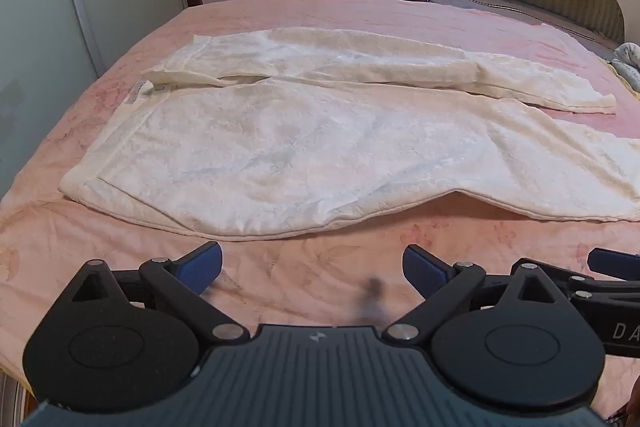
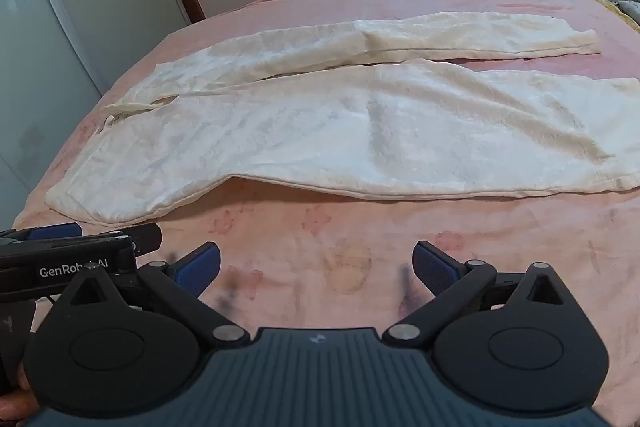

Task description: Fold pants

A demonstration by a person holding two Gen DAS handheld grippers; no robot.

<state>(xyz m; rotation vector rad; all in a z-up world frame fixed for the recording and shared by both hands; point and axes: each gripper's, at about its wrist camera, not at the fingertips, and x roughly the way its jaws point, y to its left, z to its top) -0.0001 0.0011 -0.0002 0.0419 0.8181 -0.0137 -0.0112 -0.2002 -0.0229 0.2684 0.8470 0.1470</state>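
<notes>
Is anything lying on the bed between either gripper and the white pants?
Nothing visible does. Only bare pink floral bedspread separates the left gripper and right gripper, both with jaws open, from the near edge of the cream-white fleece pants.

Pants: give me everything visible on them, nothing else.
The pants are cream-white, with a plush, fleecy-looking fabric. They lie spread flat and unfolded on the pink floral bedspread, waistband to the left, both legs running right. The far leg is narrower and lies slightly apart from the near leg, pink showing between them toward the cuffs. The near edge ripples, with a small lifted bulge. Only the bedspread touches them; the left gripper and right gripper are open, short of the fabric.
</notes>
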